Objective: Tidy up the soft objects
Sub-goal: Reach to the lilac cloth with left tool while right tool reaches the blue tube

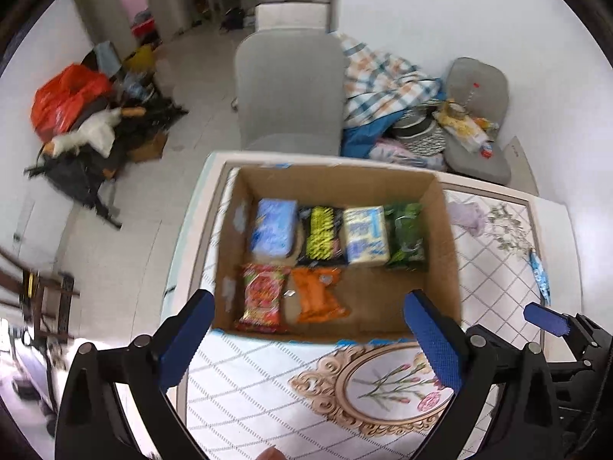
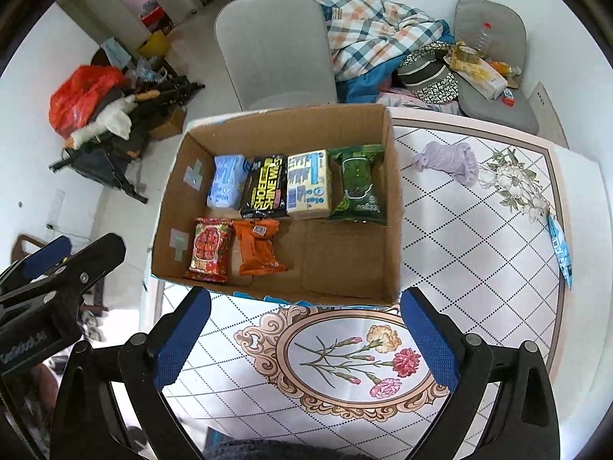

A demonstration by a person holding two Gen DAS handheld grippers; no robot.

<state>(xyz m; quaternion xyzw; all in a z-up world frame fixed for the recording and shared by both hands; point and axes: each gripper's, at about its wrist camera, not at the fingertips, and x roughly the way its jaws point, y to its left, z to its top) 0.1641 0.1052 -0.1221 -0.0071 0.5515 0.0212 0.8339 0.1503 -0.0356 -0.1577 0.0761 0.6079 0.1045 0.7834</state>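
Observation:
An open cardboard box (image 1: 440, 207) (image 2: 390, 199) stands on the patterned table. Inside lie several soft packets: a blue one (image 2: 226, 182), a black and yellow one (image 2: 266, 188), a pale yellow one (image 2: 308, 186), a green one (image 2: 358, 188), a red one (image 2: 208, 249) and an orange one (image 2: 256, 247). My left gripper (image 1: 310, 326) hovers open above the box's near edge, empty. My right gripper (image 2: 304, 322) is likewise open and empty, just in front of the box. Each gripper shows at the edge of the other's view. A lilac cloth (image 2: 450, 161) and a blue sachet (image 2: 559, 247) lie on the table right of the box.
A grey chair (image 2: 272, 46) stands behind the table. Right of it is a pile of checked bedding (image 2: 375, 34) and a cushion (image 2: 494, 57) with clutter on it. Bags and dark gear (image 2: 107, 115) lie on the floor at left.

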